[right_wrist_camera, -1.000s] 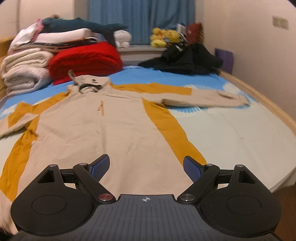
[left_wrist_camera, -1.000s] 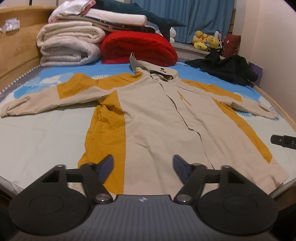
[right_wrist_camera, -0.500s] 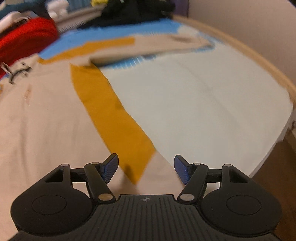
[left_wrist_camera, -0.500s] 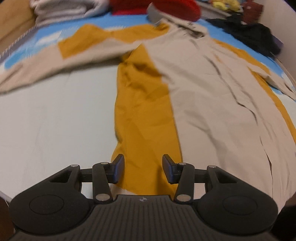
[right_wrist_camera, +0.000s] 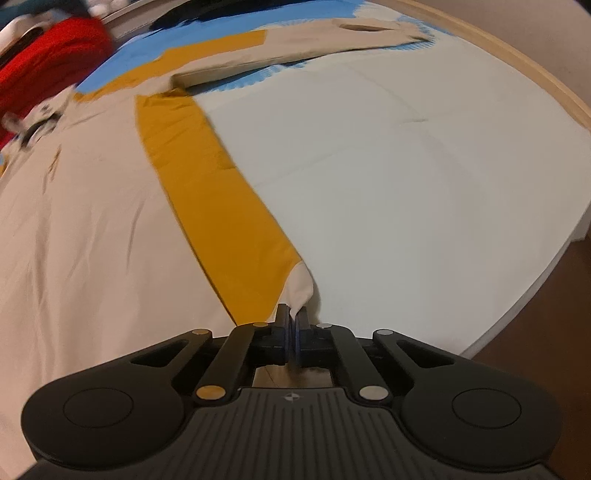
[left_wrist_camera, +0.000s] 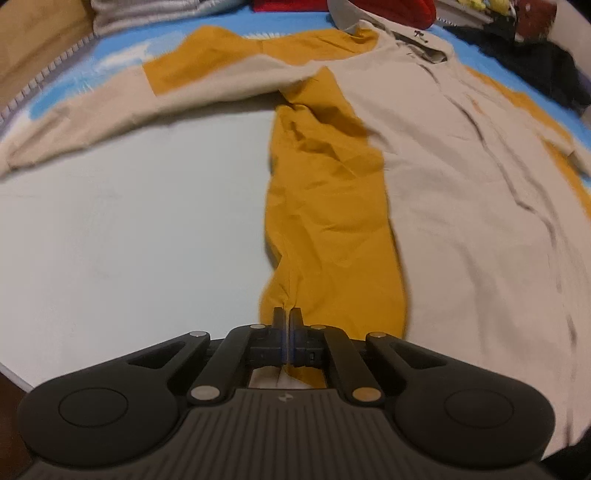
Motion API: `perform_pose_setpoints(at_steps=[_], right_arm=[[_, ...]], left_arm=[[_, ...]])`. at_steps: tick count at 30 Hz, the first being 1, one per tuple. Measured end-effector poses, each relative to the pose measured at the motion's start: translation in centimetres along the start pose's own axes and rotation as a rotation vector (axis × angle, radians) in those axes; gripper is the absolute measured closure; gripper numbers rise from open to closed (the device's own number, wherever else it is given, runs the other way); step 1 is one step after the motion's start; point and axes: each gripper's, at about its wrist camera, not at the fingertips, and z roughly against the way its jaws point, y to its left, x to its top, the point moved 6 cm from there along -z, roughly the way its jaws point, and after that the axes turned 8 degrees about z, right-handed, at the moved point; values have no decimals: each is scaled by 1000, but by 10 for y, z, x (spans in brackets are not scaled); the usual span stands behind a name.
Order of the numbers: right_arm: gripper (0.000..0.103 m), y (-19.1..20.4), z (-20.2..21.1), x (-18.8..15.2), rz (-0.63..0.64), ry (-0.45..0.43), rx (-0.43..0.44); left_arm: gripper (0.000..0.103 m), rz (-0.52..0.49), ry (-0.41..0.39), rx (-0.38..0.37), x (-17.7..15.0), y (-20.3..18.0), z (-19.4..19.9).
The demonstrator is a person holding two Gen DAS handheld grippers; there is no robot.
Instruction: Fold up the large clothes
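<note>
A large beige and mustard-yellow jacket [left_wrist_camera: 461,192] lies spread flat, front up, on the bed, sleeves out to both sides. My left gripper [left_wrist_camera: 287,314] is shut on the jacket's hem at the bottom of the left mustard side panel [left_wrist_camera: 325,206]. My right gripper [right_wrist_camera: 293,314] is shut on the hem at the jacket's [right_wrist_camera: 92,229] bottom right corner, where the right mustard panel [right_wrist_camera: 221,206] ends in a beige tip. The cloth bunches up slightly at both pinches.
The pale bed sheet [left_wrist_camera: 129,229] lies bare left of the jacket and also right of it [right_wrist_camera: 424,177]. A wooden bed rim [right_wrist_camera: 517,62] curves along the right, floor beyond. A red blanket [right_wrist_camera: 48,51] and folded bedding [left_wrist_camera: 155,11] sit by the collar; dark clothes [left_wrist_camera: 528,62] lie at the far right.
Both grippers moved down to the jacket's bottom corners and closed on the hem. A second ago they were open and held back above the hem.
</note>
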Motion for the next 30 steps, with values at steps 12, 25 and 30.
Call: perform_pose_setpoints(at_steps=[12, 25, 30], right_arm=[[98, -5, 32, -8, 32, -7, -40], [74, 48, 17, 9, 164, -80, -12], [74, 88, 50, 42, 172, -285, 52]], left_arm=[[84, -4, -90, 72, 11, 3, 22], [51, -48, -71, -89, 15, -44, 20], [43, 59, -290, -94, 58, -39, 57]])
